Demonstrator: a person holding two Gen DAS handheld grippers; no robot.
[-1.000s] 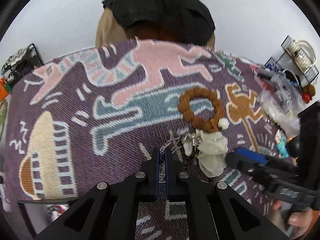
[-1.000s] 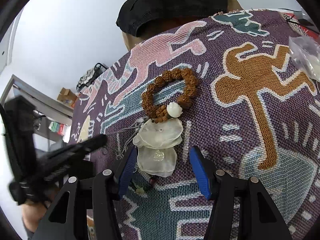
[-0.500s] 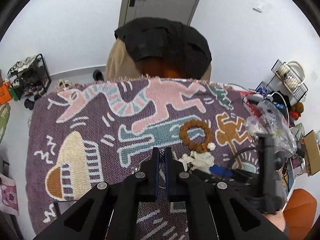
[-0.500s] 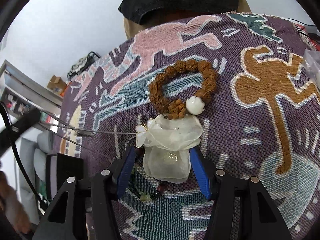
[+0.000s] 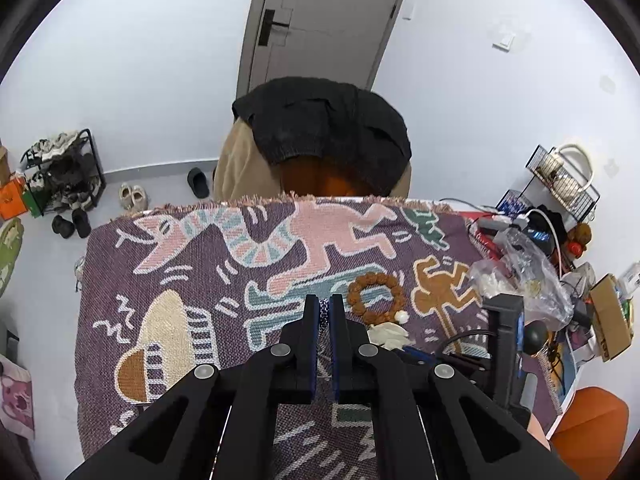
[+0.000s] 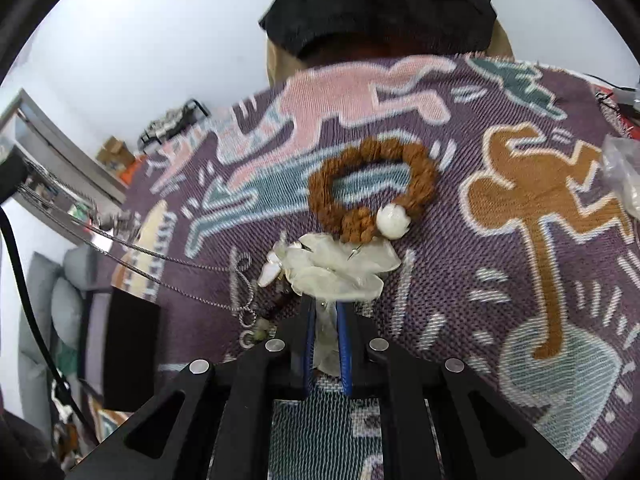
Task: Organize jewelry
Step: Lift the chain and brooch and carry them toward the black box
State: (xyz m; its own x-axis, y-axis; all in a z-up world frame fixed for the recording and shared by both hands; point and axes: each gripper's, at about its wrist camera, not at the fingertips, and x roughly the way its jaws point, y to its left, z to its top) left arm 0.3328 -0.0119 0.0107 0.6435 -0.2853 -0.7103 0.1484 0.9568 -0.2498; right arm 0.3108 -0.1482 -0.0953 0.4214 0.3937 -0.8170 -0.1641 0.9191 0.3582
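Right wrist: bracelet [image 6: 370,196] beyond pouch [image 6: 340,268].

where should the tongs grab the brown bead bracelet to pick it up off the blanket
Probably the bead ring's far arc. The brown bead bracelet lies flat on the blanket, an open loop, so one finger could drop inside the hole and one outside, coming from above. Its near side is crowded: the white bead and the sheer pouch held by the right tongs touch it there.
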